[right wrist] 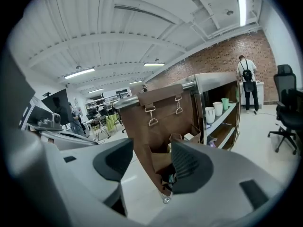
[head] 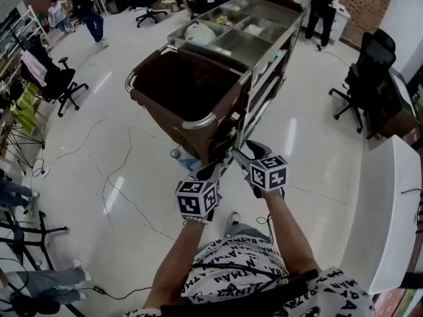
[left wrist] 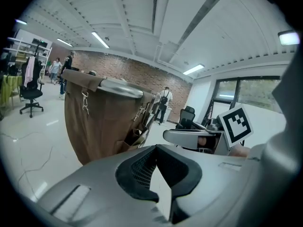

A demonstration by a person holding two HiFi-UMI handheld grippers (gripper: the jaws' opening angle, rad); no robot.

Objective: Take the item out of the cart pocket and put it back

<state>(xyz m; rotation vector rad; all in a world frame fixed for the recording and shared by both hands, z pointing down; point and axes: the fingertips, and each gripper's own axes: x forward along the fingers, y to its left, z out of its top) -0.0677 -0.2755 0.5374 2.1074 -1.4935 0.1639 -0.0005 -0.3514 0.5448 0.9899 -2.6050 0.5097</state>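
Note:
A steel cart (head: 264, 28) carries a brown fabric bag (head: 165, 111) with side pockets (head: 223, 134). In the right gripper view the pockets (right wrist: 184, 138) show a white item (right wrist: 192, 137) and something dark lower down. My right gripper (right wrist: 149, 162) is open with nothing between its pads, and the bag (right wrist: 161, 112) is framed in the gap. In the head view it (head: 239, 152) is close to the pockets. My left gripper (left wrist: 156, 148) is shut and empty, a little short of the bag (left wrist: 94, 122). It (head: 211, 172) hangs just below the bag's corner.
Cups (right wrist: 210, 113) stand on the cart's shelf. Black office chairs (head: 59, 84) (head: 363, 84) flank the cart. A white desk (head: 390, 210) runs along the right. Cables (head: 125, 197) lie on the floor at left. People stand at the far wall (head: 325, 5).

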